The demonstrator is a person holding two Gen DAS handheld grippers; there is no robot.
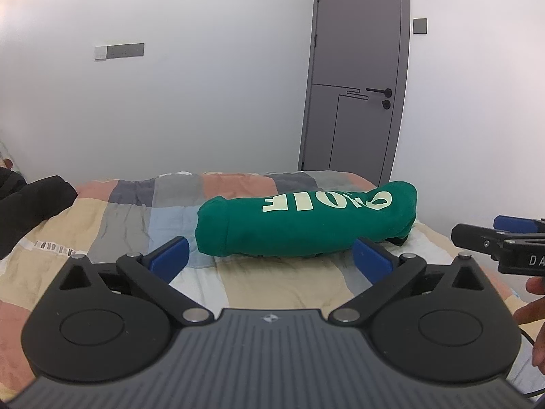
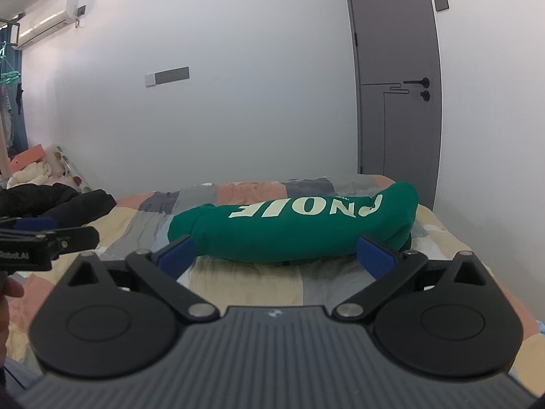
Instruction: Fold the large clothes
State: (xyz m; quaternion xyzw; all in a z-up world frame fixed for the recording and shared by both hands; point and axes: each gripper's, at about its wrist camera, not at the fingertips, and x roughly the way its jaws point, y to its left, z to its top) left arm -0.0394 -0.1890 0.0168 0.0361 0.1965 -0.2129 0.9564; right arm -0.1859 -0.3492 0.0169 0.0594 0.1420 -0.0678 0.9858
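A green garment [image 1: 306,221] with pale lettering lies folded into a thick bundle on the patchwork bedspread [image 1: 265,279]. My left gripper [image 1: 270,255] stands open just in front of its near edge, blue pads apart and not touching the cloth. In the right wrist view the same green garment [image 2: 293,228] lies ahead of my right gripper [image 2: 277,255], which is open too, its blue pads spread wide at the bundle's front edge with nothing pressed between them. Each gripper shows at the side of the other's view.
A black garment [image 1: 30,204] lies at the bed's left side. A grey door [image 1: 357,85] and white wall stand behind the bed. The bed's right edge [image 2: 477,255] drops off near the door. A person's fingers [image 1: 531,310] show at the right.
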